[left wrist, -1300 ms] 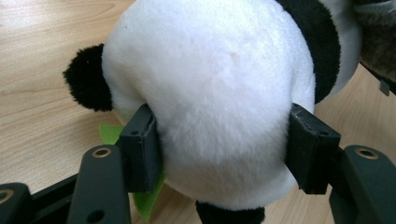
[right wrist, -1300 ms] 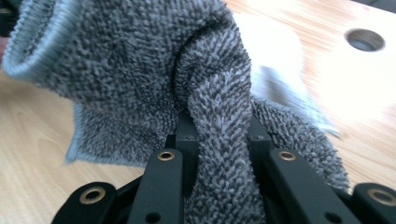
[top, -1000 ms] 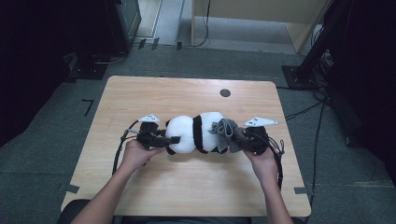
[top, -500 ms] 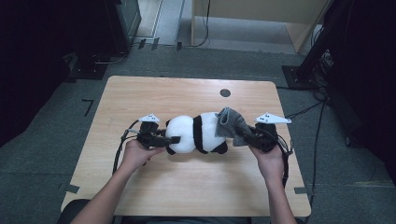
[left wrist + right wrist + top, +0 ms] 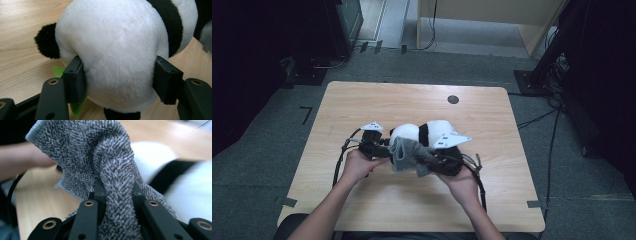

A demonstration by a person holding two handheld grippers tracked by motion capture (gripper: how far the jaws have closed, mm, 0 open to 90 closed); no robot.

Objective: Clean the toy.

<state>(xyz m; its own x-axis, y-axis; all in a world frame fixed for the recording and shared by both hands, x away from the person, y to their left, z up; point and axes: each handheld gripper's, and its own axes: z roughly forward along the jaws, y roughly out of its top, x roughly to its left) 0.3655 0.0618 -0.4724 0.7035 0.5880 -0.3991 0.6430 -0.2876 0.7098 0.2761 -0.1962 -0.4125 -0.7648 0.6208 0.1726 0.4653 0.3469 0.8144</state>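
Cloth wiping a held toy panda
Left tool (image 5: 120, 80) clamps the panda (image 5: 117, 50); right tool (image 5: 116, 192) pinches the cloth (image 5: 100, 160), which may slip free mid-frame.

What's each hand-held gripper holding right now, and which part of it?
The left hand-held gripper clamps the toy panda across its white rounded end. The right hand-held gripper pinches a bunched fold of the grey cloth.

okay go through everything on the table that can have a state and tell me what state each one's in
Left gripper: shut on the plush panda, jaws pressed into its white fur.
Right gripper: shut on the grey cloth.
Plush panda: lying on the table, clamped.
Grey cloth: bunched, lifted, draped against the plush panda.
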